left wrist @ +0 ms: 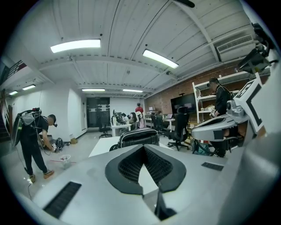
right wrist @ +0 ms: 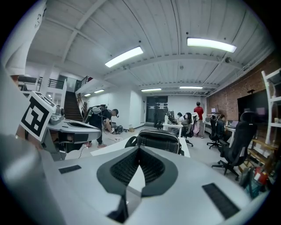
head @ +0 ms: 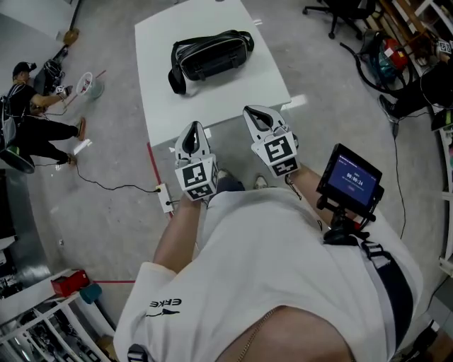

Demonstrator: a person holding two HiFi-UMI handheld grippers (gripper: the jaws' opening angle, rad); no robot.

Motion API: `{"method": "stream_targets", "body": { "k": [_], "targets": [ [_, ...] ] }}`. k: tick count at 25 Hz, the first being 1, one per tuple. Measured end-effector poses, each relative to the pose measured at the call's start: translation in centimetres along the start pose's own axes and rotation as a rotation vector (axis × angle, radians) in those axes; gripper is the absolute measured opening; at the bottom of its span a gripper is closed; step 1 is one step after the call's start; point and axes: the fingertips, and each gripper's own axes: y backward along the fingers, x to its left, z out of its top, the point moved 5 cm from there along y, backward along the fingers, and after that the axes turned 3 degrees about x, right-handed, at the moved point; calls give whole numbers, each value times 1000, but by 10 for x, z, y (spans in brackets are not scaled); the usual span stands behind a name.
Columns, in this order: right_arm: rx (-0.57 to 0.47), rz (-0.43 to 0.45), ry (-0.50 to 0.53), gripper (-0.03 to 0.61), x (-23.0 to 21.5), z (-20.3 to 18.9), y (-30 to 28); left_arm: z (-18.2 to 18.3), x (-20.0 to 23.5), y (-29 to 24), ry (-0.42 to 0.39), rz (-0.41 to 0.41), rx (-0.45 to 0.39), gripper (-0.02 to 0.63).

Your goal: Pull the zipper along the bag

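A black bag (head: 210, 56) with a strap lies on the far half of the white table (head: 212, 106); its zipper is too small to make out. My left gripper (head: 191, 136) hovers over the table's near edge, shut and holding nothing. My right gripper (head: 258, 117) is beside it, a little farther forward, also shut and holding nothing. Both are well short of the bag. In the left gripper view the bag (left wrist: 139, 137) shows just past the closed jaw tips of the left gripper (left wrist: 142, 146). In the right gripper view the bag (right wrist: 159, 139) lies ahead of the right gripper (right wrist: 139, 148).
A person (head: 35, 113) crouches on the floor to the left, with a cable (head: 113, 185) trailing toward the table. Office chairs (head: 347, 14) and bags stand at the far right. A small screen (head: 350, 180) hangs at my right side. A red box (head: 69, 283) sits lower left.
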Motion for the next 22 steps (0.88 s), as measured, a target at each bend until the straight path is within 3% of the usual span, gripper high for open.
{"method": "stream_targets", "body": {
  "k": [22],
  "targets": [
    [28,-53,-36,5,-12,7,-5,3,0,-18,-10,-55,-14,5]
  ]
}}
